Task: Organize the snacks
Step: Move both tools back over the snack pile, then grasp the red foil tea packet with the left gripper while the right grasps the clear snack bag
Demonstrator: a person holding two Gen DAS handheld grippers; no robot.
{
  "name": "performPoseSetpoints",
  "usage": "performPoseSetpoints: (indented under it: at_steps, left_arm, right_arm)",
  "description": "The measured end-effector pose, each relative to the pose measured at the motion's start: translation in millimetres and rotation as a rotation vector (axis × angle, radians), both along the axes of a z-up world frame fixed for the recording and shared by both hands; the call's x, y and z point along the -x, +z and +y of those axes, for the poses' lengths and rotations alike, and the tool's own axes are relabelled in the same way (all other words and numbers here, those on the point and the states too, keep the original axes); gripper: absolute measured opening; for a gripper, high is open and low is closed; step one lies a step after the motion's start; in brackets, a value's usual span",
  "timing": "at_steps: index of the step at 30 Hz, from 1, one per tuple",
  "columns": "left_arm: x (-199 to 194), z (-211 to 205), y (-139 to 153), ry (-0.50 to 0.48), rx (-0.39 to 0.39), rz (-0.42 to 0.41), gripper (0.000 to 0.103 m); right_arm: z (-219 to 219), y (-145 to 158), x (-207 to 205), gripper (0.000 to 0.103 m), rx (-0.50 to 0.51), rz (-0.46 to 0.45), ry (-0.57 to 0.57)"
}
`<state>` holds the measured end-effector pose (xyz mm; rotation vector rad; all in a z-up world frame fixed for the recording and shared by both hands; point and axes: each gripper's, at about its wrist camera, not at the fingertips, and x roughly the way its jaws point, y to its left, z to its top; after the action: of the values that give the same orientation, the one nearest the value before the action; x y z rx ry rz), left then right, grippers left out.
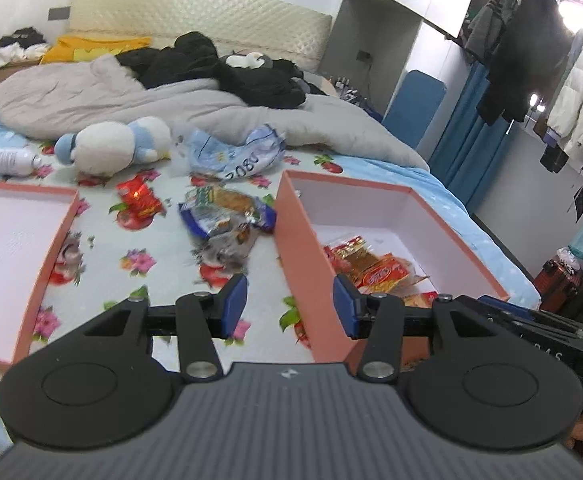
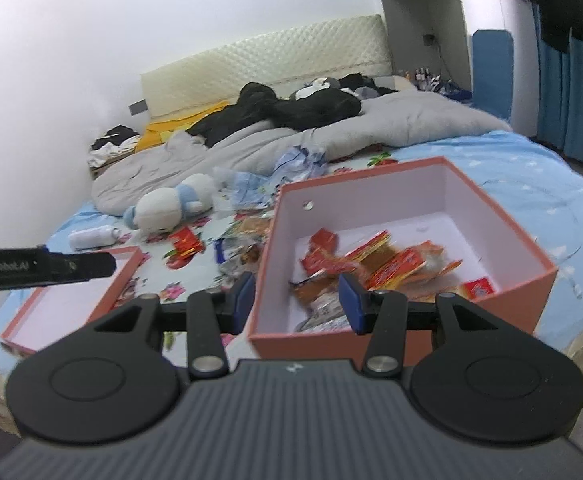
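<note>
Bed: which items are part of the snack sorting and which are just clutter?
Job:
- pink box with red and orange snack packets inside
- box lid, lying open side up
- loose packets on the sheet: red packet, blue-edged packet pile

Clutter:
- plush toy
- white bottle
- crumpled plastic bag
- grey duvet
- black clothes

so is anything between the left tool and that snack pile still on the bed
Nothing visible. The left tool is open and empty, and only bare floral sheet lies between it and the snack pile, left of the pink box.
</note>
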<state>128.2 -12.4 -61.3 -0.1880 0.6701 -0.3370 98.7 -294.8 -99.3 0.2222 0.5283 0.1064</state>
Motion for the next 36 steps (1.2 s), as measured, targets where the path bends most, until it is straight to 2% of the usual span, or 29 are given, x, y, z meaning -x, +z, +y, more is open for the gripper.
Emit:
performPoseSetpoints:
  at_steps: [7,12,15,25,31,36]
  left_arm:
    - [5.9,16.1,-11.9,0.033,0.013,0.032,0.053]
    - [2.6,14.7,-16.1,0.054,0.017,0.048,0.053]
    - [-2.8,10.6,-15.8,0.063,-0.022,0.06,0.054]
    - [-13.7,10.3,-25.0,0.153,-0.046,0.1,0.067]
    - [-34.7,39.7,-44.7,0.2,0.011,0.108,0.067]
    - [-84.4,73.4,-68.7,0.207,0.073,0.137,0.067]
  right_arm:
    - [21.9,-3.1,5.1,0.049,0.012,0.006,0.051]
    - [17.4,3.2,3.3,0.049,0.044,-0.022,0.087]
    - [12.2,1.9,1.9,0.049,0.029,-0.022,0.089]
    - [27.3,-18.9,-9.2,0.049,0.025,0.01,0.183]
    - [58.9,-29.7,-24.8,0.049,0.059,0.002,0.255]
    - [91.2,-41.3,-53.1,0.049,0.073,0.004,0.238]
